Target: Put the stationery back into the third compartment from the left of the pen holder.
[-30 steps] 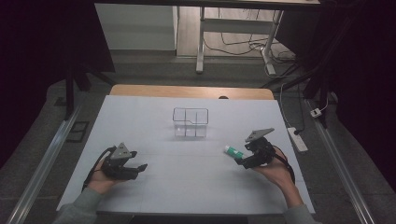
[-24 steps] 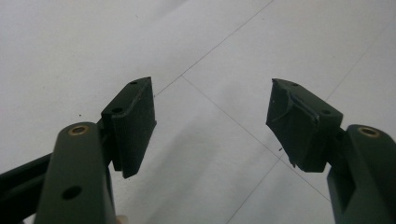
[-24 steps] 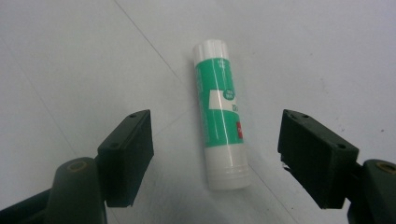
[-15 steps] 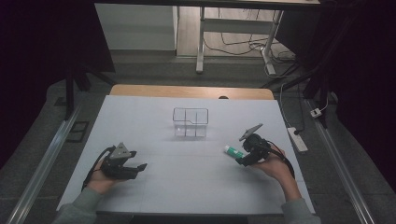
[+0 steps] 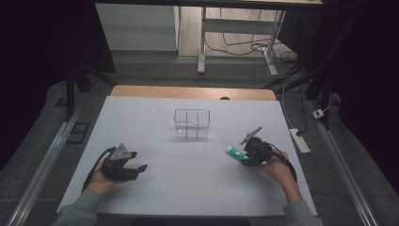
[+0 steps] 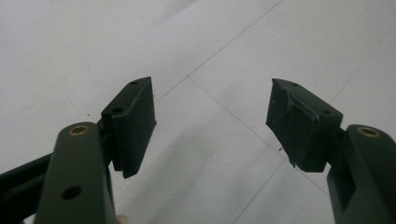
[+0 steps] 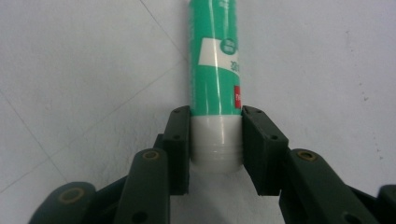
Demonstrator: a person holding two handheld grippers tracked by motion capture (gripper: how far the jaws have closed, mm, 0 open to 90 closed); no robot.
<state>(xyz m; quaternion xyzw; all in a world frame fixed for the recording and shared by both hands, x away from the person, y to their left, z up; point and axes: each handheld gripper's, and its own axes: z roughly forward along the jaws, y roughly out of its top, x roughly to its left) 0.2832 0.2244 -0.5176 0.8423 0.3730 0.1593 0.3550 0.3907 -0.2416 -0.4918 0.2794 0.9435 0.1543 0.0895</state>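
High view: a white table (image 5: 188,188) carries a clear box (image 5: 192,123) with inner partitions near its middle, standing well apart from both hands. The left gripper (image 5: 134,168) rests low at the near left of the table, held in the left hand (image 5: 101,176), its jaws pointing toward the table's right side and standing apart with nothing between them. The right gripper (image 5: 243,155) sits at the near right, held in the right hand (image 5: 275,165), with its grey plate tilted up; its tip meets a green tube (image 5: 234,151) that lies on the table surface and reaches leftward from the jaws. Beyond the table, a wooden edge, a power strip (image 5: 299,140) and cables lie on the floor. Left gripper view: the two black jaws stand wide apart over the bare white surface, crossed by thin seam lines; the pads (image 6: 135,123) touch nothing. Right gripper view: the jaws have just been closing and now press from both sides on the white cap end of the tube (image 7: 215,70), which lies flat on the table and runs straight away from the camera; its green body, bearing a white label, extends past the fingertips (image 7: 180,135) to the upper edge.
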